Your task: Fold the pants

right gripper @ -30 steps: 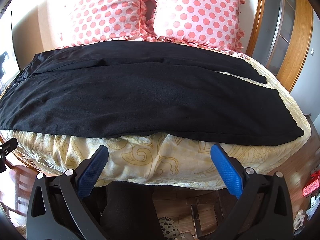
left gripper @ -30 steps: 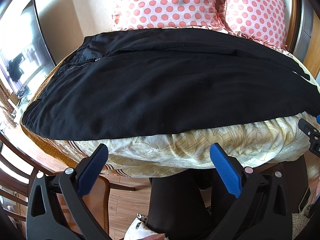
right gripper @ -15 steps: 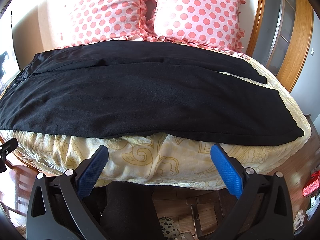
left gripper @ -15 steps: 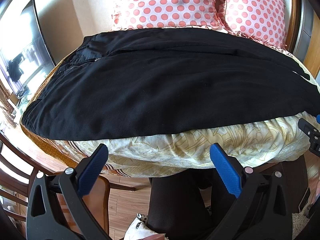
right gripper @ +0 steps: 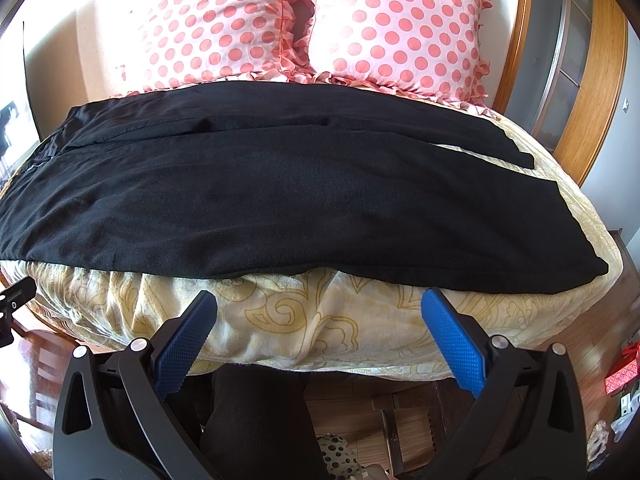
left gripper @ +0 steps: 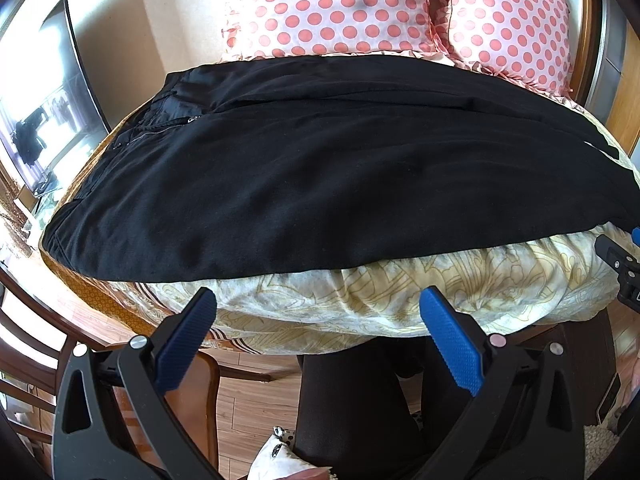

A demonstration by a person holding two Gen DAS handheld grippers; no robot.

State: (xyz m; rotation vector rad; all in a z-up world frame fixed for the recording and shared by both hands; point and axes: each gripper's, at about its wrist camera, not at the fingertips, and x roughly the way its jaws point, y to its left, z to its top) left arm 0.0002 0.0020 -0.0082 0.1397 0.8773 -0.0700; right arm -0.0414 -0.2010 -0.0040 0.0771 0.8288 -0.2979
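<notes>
Black pants (left gripper: 320, 184) lie spread flat across the bed, waist with zipper (left gripper: 160, 132) at the left, leg ends at the right (right gripper: 560, 264). The two legs lie side by side, the far one narrower (right gripper: 360, 124). My left gripper (left gripper: 318, 312) is open and empty, held just off the bed's near edge below the waist half. My right gripper (right gripper: 320, 312) is open and empty, off the near edge below the leg half. The right gripper's tip shows at the right edge of the left wrist view (left gripper: 620, 264).
A yellow patterned bedspread (right gripper: 300, 320) covers the bed. Two pink polka-dot pillows (right gripper: 224, 28) (right gripper: 400, 28) stand at the headboard. A wooden chair (left gripper: 188, 392) and a TV (left gripper: 44, 112) are at the left. A person's dark-clad legs (left gripper: 352, 408) stand below the bed edge.
</notes>
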